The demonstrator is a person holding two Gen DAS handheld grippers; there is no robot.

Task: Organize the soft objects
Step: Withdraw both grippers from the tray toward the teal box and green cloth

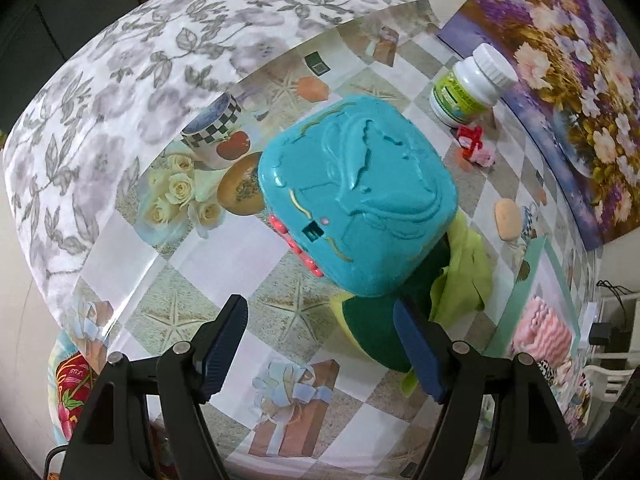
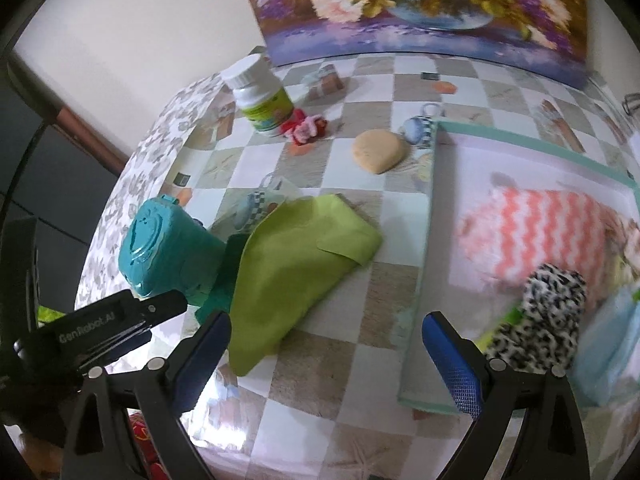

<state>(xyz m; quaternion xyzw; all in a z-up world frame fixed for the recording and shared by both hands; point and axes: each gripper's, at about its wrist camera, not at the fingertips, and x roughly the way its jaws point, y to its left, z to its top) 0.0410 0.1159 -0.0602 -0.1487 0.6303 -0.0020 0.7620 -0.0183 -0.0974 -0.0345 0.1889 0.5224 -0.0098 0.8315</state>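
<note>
A lime green cloth [image 2: 296, 264] lies folded on the table, partly over a dark green soft piece [image 1: 372, 332] that sits under a teal plastic box [image 1: 356, 200]. My left gripper [image 1: 320, 344] hangs open just in front of the box and the dark green piece, nothing between its fingers. My right gripper [image 2: 326, 364] is open above the table between the green cloth and a mint-edged tray [image 2: 424, 264]. The tray holds a pink zigzag cloth [image 2: 536, 228] and a black-and-white spotted soft item [image 2: 548, 320]. A tan sponge [image 2: 378, 152] and a small red and pink item [image 2: 306, 128] lie further back.
A white pill bottle [image 2: 262, 96] with a green label stands near the back. A flower painting [image 2: 420, 12] leans on the wall behind. The table's checkered cover [image 1: 280, 308] ends at a leaf-print cloth [image 1: 120, 92] on the left. The left tool's body [image 2: 100, 332] shows at the right view's lower left.
</note>
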